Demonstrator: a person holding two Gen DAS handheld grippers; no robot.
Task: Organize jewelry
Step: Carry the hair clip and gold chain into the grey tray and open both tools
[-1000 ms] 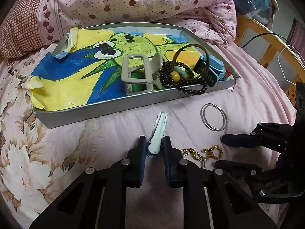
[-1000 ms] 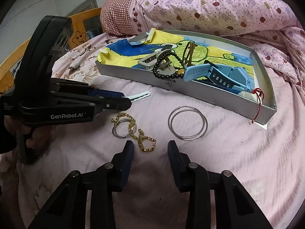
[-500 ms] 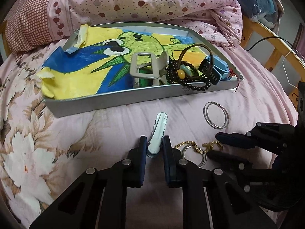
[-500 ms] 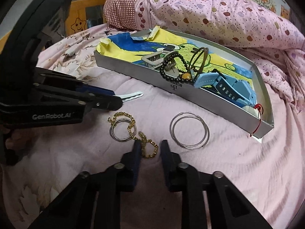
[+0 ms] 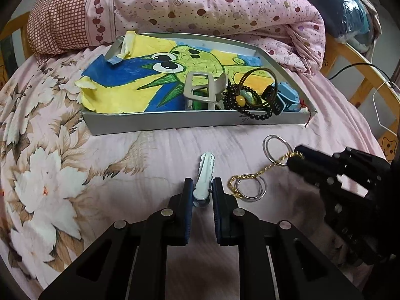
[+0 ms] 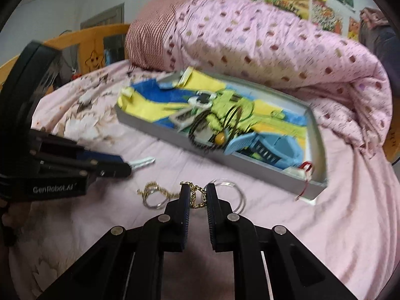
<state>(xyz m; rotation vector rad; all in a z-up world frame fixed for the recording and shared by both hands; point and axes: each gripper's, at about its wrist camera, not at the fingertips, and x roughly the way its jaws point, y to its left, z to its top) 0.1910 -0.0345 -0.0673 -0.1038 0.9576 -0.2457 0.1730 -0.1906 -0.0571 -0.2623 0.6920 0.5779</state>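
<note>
Bed with pink floral sheet, dotted quilt bunched behind, wooden frame at the edges. No table; everything lies on the mattress.

Left tongs: pressed onto the base of a white scalloped hair clip, clip pointing forward toward the tray. Held by the rear end so the tip can go over the tray wall first, as I read it.

Right tongs: nearly together, pinching a gold chain. From the left wrist view the chain runs taut from the right tongs down to a small silver ring on the sheet, so the chain is partly lifted and that end is dragging. Cannot tell if chain and ring are linked or just tangled. Snag risk on lift.

Pair of thin silver hoops lies flat just beside the right tongs, not yet collected.

Beyond: shallow grey tray lined with a green cartoon drawing. Inside, clustered at its right end: grey claw clip, dark bead bracelet, brown bangle, blue strap item. Left half of the tray is free, likely the drop zone for both held pieces.

Right wrist view is motion-blurred; fine detail there is unreliable.
</note>
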